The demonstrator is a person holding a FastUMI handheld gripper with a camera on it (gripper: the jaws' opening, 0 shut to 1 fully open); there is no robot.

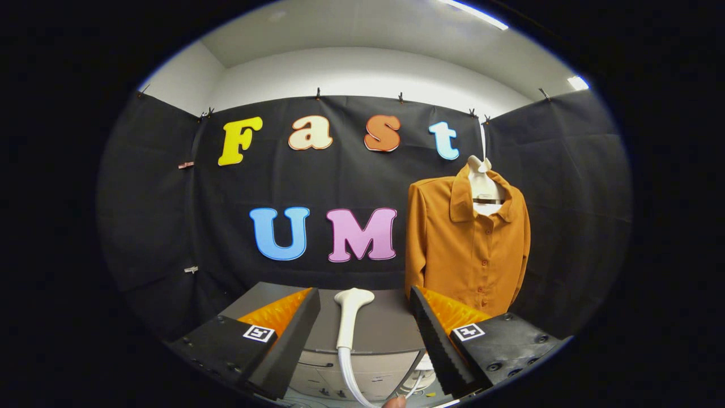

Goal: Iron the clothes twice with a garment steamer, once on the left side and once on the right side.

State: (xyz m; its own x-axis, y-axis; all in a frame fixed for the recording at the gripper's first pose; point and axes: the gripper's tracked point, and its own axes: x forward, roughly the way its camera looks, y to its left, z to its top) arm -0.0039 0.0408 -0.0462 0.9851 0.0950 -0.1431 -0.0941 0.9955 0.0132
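On the far left, two small clips (186,165) are pinned to the black cloth wall (351,187) of the booth, one above the other, and more small black clips run along the wall's top edge, where it meets a white upper wall and ceiling with strip lights.

Low down, the gripper (362,309) looks forward with its jaws spread wide apart, holding nothing. Each finger carries a small square black-and-white marker on its upper face.

Between the two fingers, and a little ahead of them, lies the white plastic garment steamer (350,317). Its rounded head points away toward the cloth wall and its slim handle runs back toward the camera, passing into a white hose (350,379) that curves down and to the right. The steamer rests on a flat grey table (385,326) with pale drawer fronts below its near edge. Neither finger touches the steamer. A fingertip (394,402) of a person shows at the very bottom, beside the hose.

To the right, beyond the right-hand finger, a mustard-orange long-sleeved button-up shirt (467,243) with a pointed collar hangs upright on a white hanger (483,184) against the cloth wall. The shirt faces forward, its sleeves hang straight down at its sides, and its hem drops behind the table's far right corner and the finger.
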